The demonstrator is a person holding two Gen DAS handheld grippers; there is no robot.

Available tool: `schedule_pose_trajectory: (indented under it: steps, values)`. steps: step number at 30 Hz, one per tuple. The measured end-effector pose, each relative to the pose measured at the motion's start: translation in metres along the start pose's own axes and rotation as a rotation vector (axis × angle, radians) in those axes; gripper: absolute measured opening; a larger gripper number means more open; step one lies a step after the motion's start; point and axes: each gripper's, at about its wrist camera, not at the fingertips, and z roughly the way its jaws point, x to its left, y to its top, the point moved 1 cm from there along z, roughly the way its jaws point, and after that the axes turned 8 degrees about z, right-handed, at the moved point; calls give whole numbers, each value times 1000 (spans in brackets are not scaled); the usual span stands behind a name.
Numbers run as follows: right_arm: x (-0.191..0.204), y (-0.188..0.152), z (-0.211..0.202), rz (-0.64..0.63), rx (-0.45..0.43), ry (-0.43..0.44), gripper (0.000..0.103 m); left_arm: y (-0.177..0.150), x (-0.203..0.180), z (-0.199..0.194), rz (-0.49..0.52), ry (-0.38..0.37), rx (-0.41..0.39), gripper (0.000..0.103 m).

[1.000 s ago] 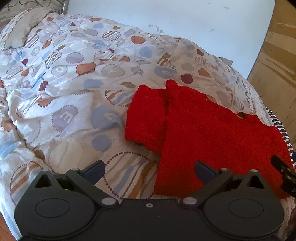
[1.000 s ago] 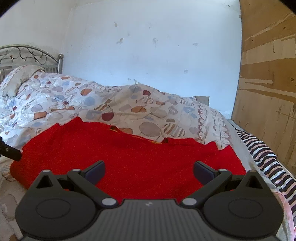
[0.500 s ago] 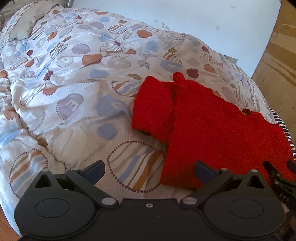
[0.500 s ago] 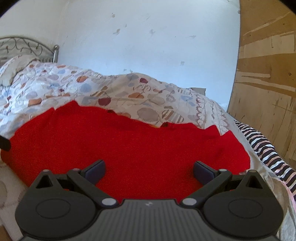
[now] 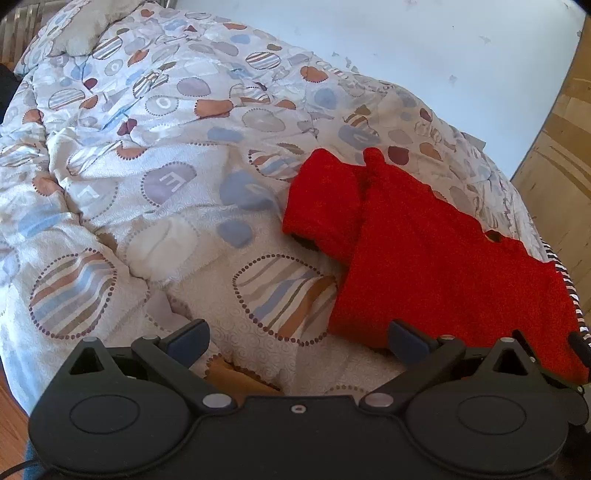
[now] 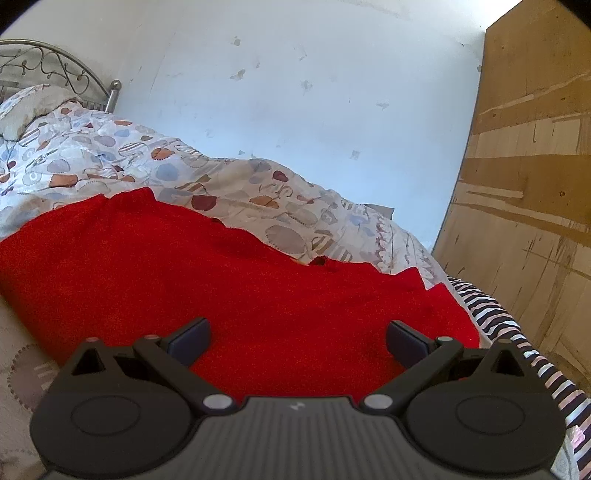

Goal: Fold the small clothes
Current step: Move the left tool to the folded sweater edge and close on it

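A small red knitted sweater (image 5: 436,254) lies flat on the patterned quilt (image 5: 155,177), its left sleeve (image 5: 321,206) folded in beside the body. My left gripper (image 5: 297,338) is open over the quilt, its right finger at the sweater's lower left hem, nothing held. In the right wrist view the same sweater (image 6: 207,273) fills the middle, and my right gripper (image 6: 297,338) is open just above its near edge with nothing between the fingers. A bit of the right gripper (image 5: 580,343) shows at the left view's right edge.
A striped black-and-white garment (image 6: 517,332) lies past the sweater's right side. A wooden panel (image 6: 528,177) stands on the right, a white wall (image 6: 295,92) behind the bed. A pillow (image 5: 85,29) and metal headboard (image 6: 55,70) are at the far left.
Both grippers have drawn back and tilted up. The left one shifted left, off the sweater's body to its hem corner. The sweater lies as before.
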Motion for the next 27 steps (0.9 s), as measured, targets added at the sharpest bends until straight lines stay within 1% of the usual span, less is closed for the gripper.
schedule_pose_trajectory:
  steps: [3,5,8,11,13,16,20,24,27]
  values:
    - [0,0,0,1,0,1,103,0,-2,1,0,-7,3,102]
    - [0,0,0,1,1,2,103,-1,-4,2,-2,-33,4,102]
    - [0,0,0,3,1,3,103,-2,-7,7,-27,-100,19,102]
    - [-1,0,0,8,2,8,103,-2,-12,16,-84,-194,57,102]
    - [-2,0,1,14,4,14,103,-2,-17,19,-105,-231,53,102]
    - [-5,1,2,25,9,23,103,1,-22,26,-106,-238,26,102]
    - [-7,1,2,34,11,31,103,6,-24,41,-124,-243,42,102]
    - [-8,1,2,40,12,35,103,10,-25,40,-146,-292,16,102]
    - [-9,1,2,45,13,39,103,8,-26,40,-145,-305,13,102]
